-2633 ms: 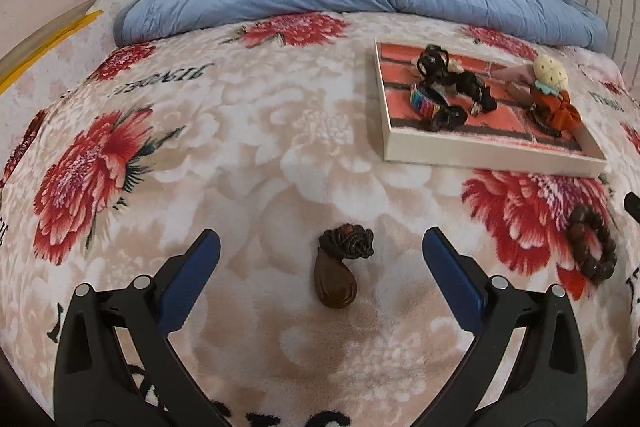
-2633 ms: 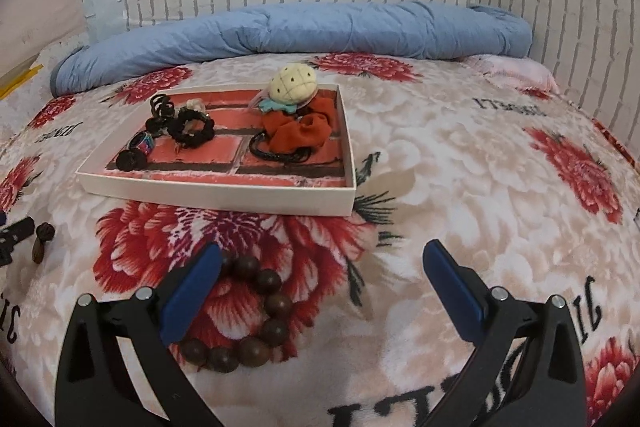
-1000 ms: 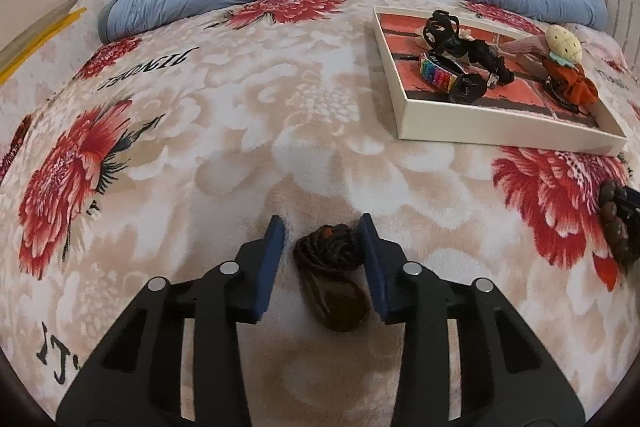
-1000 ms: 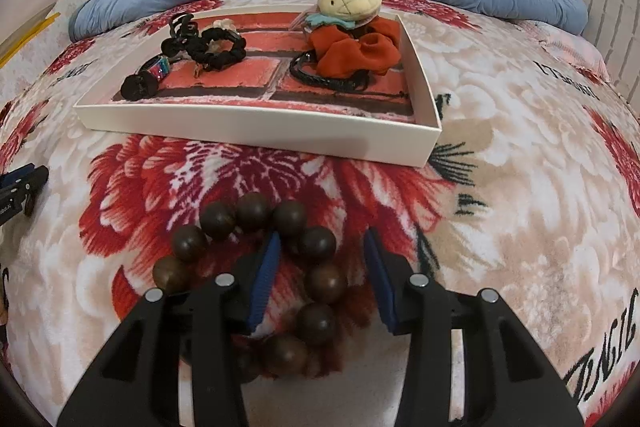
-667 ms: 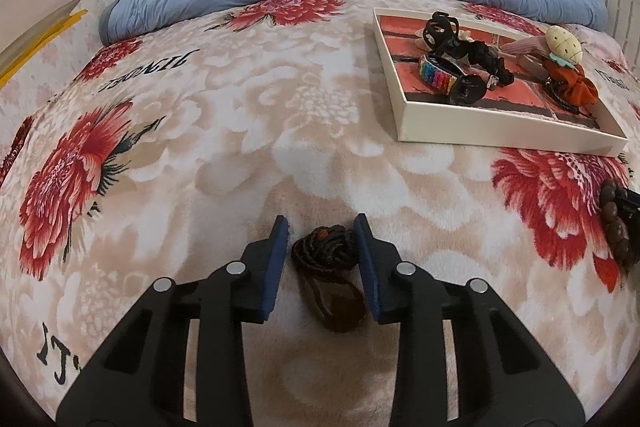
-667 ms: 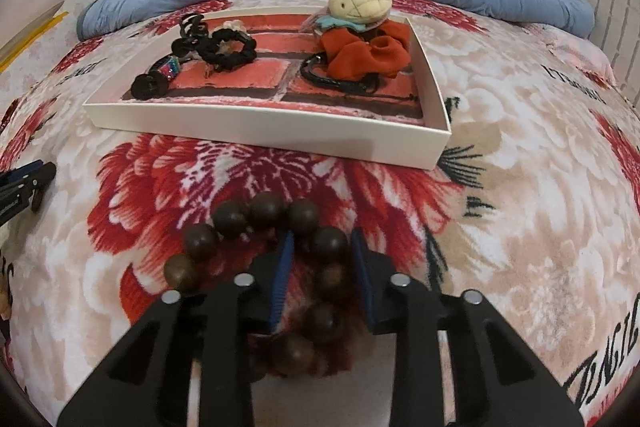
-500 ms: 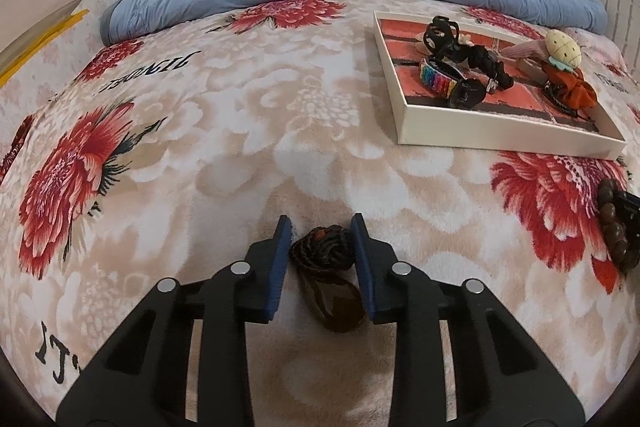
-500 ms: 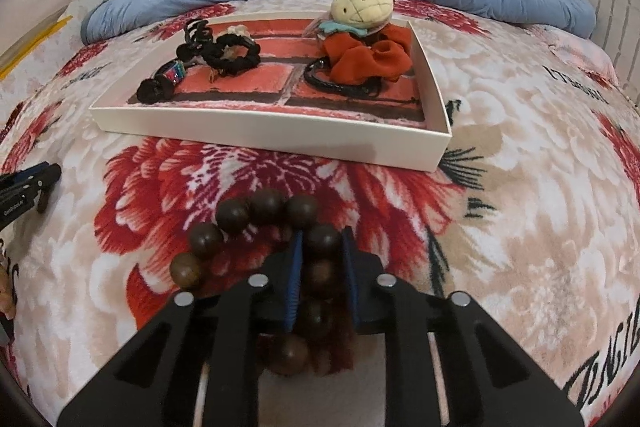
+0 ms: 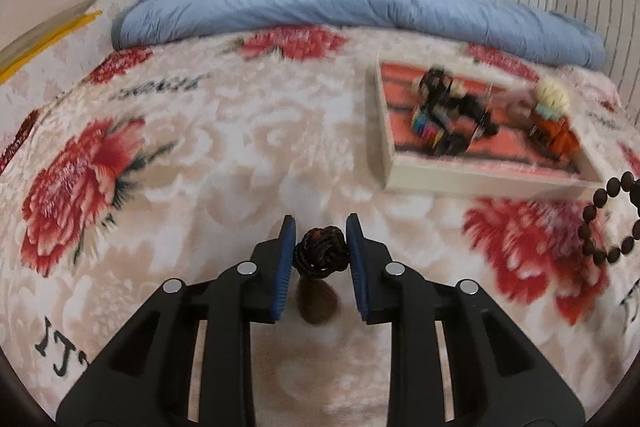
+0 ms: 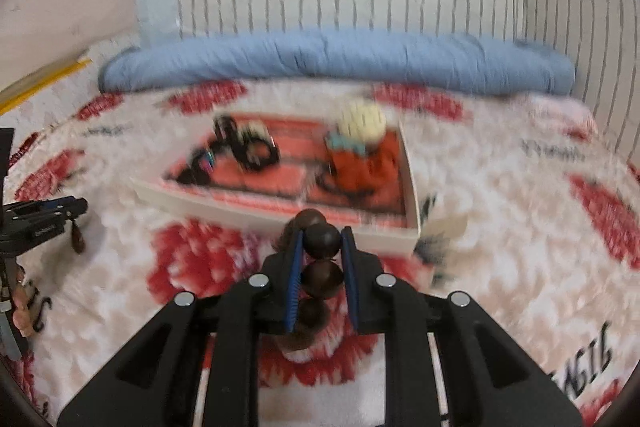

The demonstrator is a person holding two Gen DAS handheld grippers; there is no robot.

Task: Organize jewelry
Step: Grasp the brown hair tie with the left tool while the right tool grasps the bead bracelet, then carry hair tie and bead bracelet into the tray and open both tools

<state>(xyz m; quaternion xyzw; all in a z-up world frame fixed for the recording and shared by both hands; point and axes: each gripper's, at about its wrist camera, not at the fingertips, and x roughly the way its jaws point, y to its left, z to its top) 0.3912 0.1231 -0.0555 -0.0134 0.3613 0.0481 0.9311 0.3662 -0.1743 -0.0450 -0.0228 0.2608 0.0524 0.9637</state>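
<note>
- Left wrist view, closest first: the left gripper is clamped on a dark braided knot pendant, pads squeezing the knot from both sides, the brown drop part dangling below between the fingers. Its jaws have just been closing in on it.
- Under it is the floral blanket, and the pendant looks clear of the fabric.
- The white tray is the landmark: the pendant sits well to the near-left of it.
- Off the tray's near-right corner a wooden bead bracelet hangs in the air at the frame edge.
- In the tray: black hair ties with a rainbow band on the left side, an orange scrunchie with a cream ball on the right. All blurry.
- Beyond the tray, a rolled blue quilt against the wall.
- Right wrist view: the right gripper is clenched on the bead bracelet, one bead pinched at the tips, more stacked below between the fingers, just in front of the tray's near wall.
- Far left of the tray, the left gripper holds the pendant, hanging.
</note>
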